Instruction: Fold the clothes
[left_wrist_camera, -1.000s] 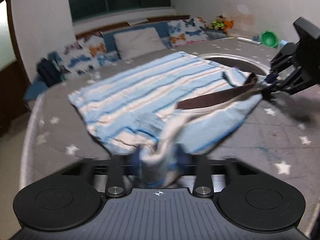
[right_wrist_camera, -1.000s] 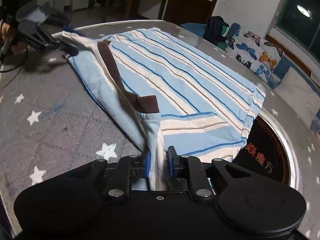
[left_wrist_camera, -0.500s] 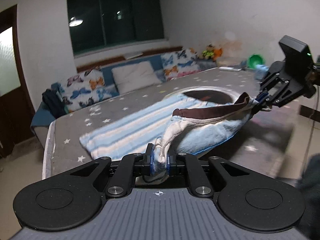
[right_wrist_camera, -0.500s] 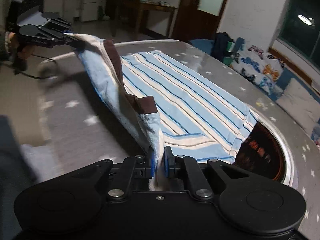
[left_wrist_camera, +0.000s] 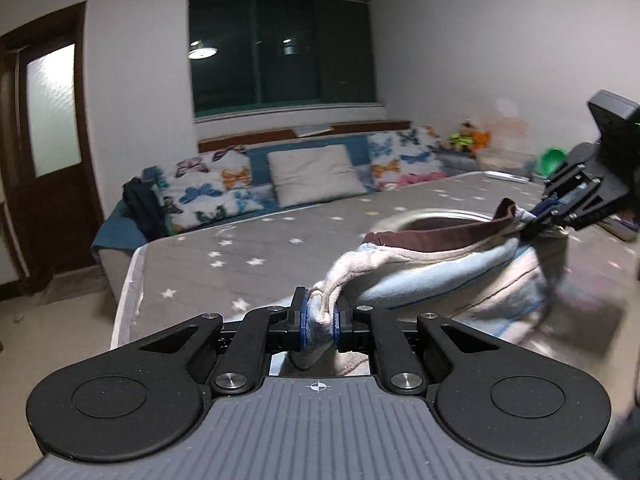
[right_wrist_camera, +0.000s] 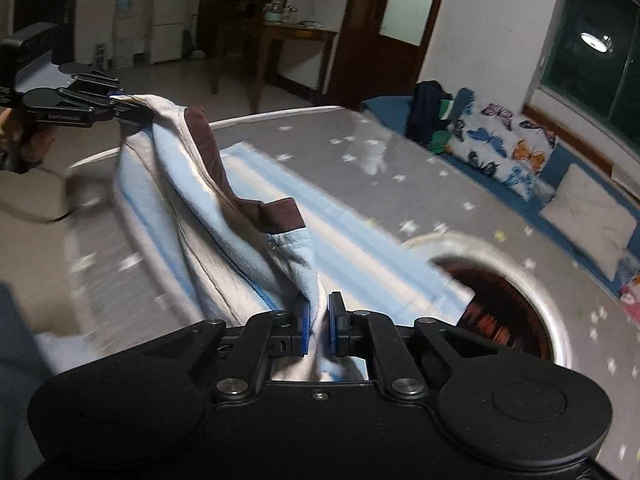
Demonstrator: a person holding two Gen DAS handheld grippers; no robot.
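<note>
Nearest the camera, at 6 o'clock in each wrist view, the left gripper (left_wrist_camera: 320,322) and the right gripper (right_wrist_camera: 319,322) are each clamped nearly closed on an edge of a blue striped shirt (right_wrist_camera: 192,208) with a brown collar. The shirt hangs stretched between them above a grey star-patterned table (left_wrist_camera: 256,248). Beyond, at 12 o'clock, a sofa (left_wrist_camera: 280,184) stands under a dark window (left_wrist_camera: 280,52).

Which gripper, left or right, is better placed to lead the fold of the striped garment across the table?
Neither clearly. Left gripper and right gripper each have jaws shut on a corner of the striped garment, its brown-trimmed edge lifted between them; they should probably move together.
</note>
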